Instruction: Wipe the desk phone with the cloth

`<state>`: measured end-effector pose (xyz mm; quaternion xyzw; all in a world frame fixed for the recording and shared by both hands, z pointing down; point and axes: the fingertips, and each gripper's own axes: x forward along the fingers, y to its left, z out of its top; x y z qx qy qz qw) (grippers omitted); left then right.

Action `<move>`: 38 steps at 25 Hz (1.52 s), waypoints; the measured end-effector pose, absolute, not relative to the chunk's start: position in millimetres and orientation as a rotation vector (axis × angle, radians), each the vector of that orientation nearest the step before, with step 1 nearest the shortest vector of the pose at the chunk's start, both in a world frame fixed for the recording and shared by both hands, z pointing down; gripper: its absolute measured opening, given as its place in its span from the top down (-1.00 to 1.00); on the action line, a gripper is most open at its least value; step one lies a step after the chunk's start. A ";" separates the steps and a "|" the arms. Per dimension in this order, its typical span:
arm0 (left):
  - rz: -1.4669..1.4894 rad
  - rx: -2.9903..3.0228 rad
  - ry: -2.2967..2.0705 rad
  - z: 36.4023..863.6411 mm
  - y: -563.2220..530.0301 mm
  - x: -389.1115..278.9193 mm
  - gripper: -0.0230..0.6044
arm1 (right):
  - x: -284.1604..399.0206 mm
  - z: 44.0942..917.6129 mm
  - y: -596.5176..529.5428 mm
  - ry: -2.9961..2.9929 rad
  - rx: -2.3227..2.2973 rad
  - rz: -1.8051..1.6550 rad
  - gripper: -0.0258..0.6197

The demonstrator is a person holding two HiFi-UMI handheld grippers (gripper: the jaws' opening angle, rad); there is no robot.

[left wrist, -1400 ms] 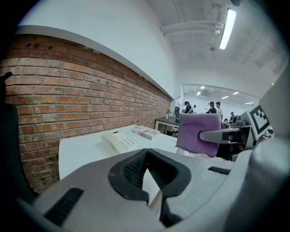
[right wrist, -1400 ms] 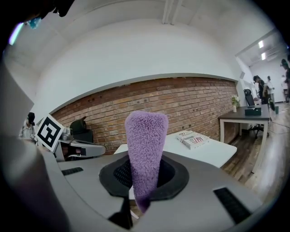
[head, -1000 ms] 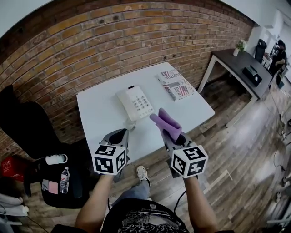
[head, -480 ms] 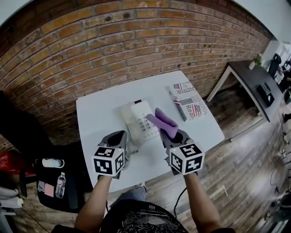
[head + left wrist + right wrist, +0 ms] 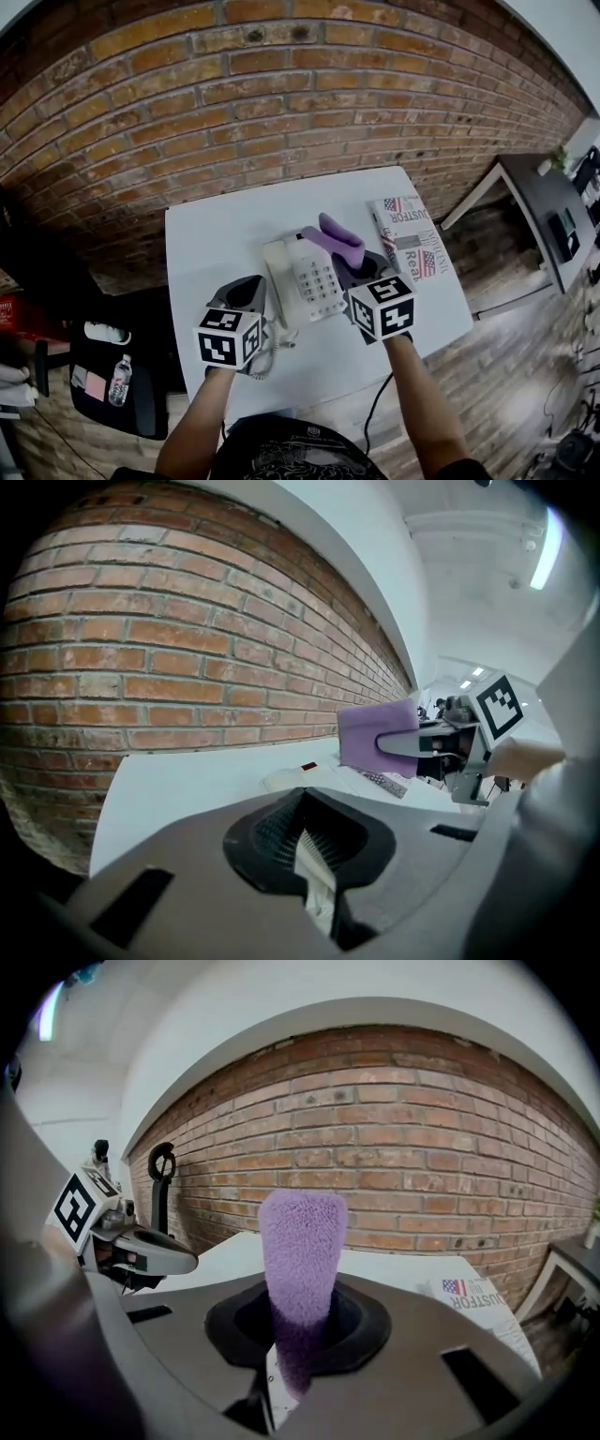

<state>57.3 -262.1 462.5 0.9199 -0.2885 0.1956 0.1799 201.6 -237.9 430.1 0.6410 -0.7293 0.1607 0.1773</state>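
A white desk phone (image 5: pixel 307 273) lies in the middle of the white table (image 5: pixel 211 239), its coiled cord (image 5: pixel 269 354) trailing toward the near edge. My right gripper (image 5: pixel 362 268) is shut on a purple cloth (image 5: pixel 338 241) that sticks up and forward over the phone's far right corner. The right gripper view shows the cloth (image 5: pixel 301 1246) standing upright out of the shut jaws. My left gripper (image 5: pixel 250 286) is shut and holds nothing, just left of the phone's near left side. In the left gripper view the phone (image 5: pixel 298 778) lies ahead, with the cloth (image 5: pixel 375 735) above it.
A folded newspaper (image 5: pixel 413 240) lies at the table's right end. A brick wall (image 5: pixel 234 103) runs right behind the table. A black chair with a water bottle (image 5: pixel 119 380) stands at the left. A dark desk (image 5: pixel 548 211) stands at the far right.
Both grippers have moved forward over the table. The right gripper carried the cloth from the near edge to above the phone; the left gripper came up beside the phone's left side.
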 end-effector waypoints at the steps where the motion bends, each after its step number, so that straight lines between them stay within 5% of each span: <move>1: 0.554 2.596 -0.815 463.7 -263.8 58.0 0.91 | 202.4 431.2 -246.4 -2.060 1.792 0.442 0.78; 14: 0.558 2.546 -0.863 473.9 -275.0 47.7 0.91 | 187.1 466.1 -322.3 -1.960 1.488 0.242 0.78; 38: 0.527 2.457 -1.065 469.9 -227.6 31.4 0.91 | 166.9 519.8 -274.6 -2.078 1.271 0.379 0.78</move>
